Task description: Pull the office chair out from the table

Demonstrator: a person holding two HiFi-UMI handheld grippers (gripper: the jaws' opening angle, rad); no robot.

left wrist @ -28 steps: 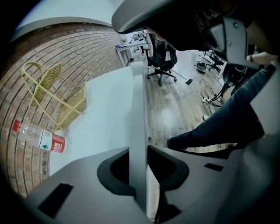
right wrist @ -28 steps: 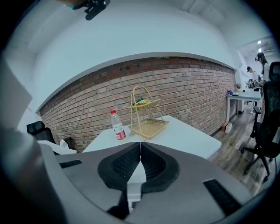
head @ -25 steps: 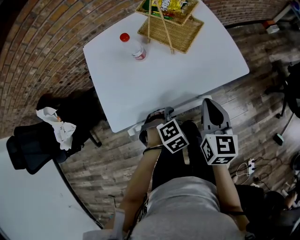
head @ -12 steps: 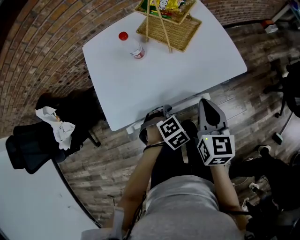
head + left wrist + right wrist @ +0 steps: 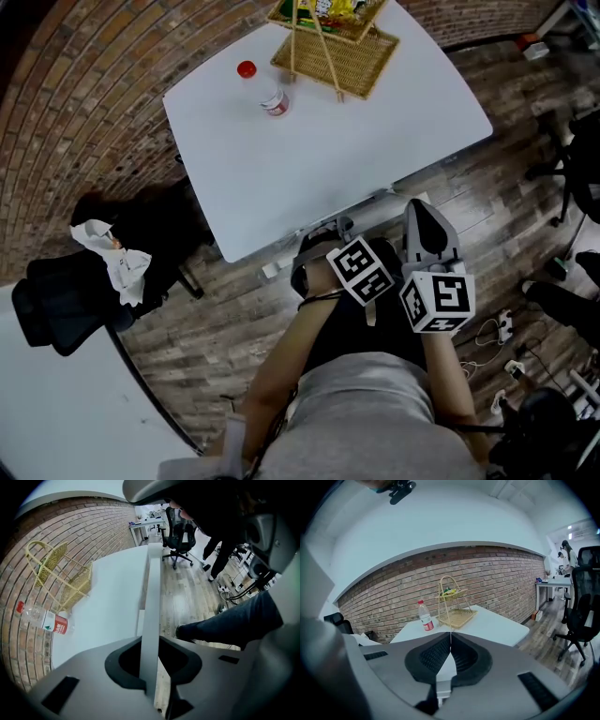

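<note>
Little has shifted in the last second. The left gripper (image 5: 322, 239) and right gripper (image 5: 417, 208) keep almost the same places at the near edge of the desk (image 5: 309, 159). A dark shoe (image 5: 562, 302) has come in at the head view's right edge, on planks that lay bare before.

The left gripper points steeply down. Its jaws are closing on a thin pale strip (image 5: 151, 597) that runs along the desk's near edge, with the pads against both its faces. The right gripper's jaws are pressed together with nothing between them, aimed over the desk.

A black office chair (image 5: 584, 599) stands on the floor beyond the desk's right end, well apart from both grippers. Left of the desk, a black seat (image 5: 56, 305) carries crumpled white paper (image 5: 112, 261), and neither gripper touches it.

The bottle (image 5: 269, 97) stands upright on the desk. It has a red cap and a red label whose white print is too small to read. Beside it, a two-tier yellow basket (image 5: 342, 54) holds bright packets, and their print is also unreadable. Each gripper's cube bears black-and-white square markers.

The desk is plain white, the floor (image 5: 216, 347) is grey-brown planks and the wall (image 5: 84, 112) is red brick. White cables (image 5: 487, 333) lie on the floor at the right.
</note>
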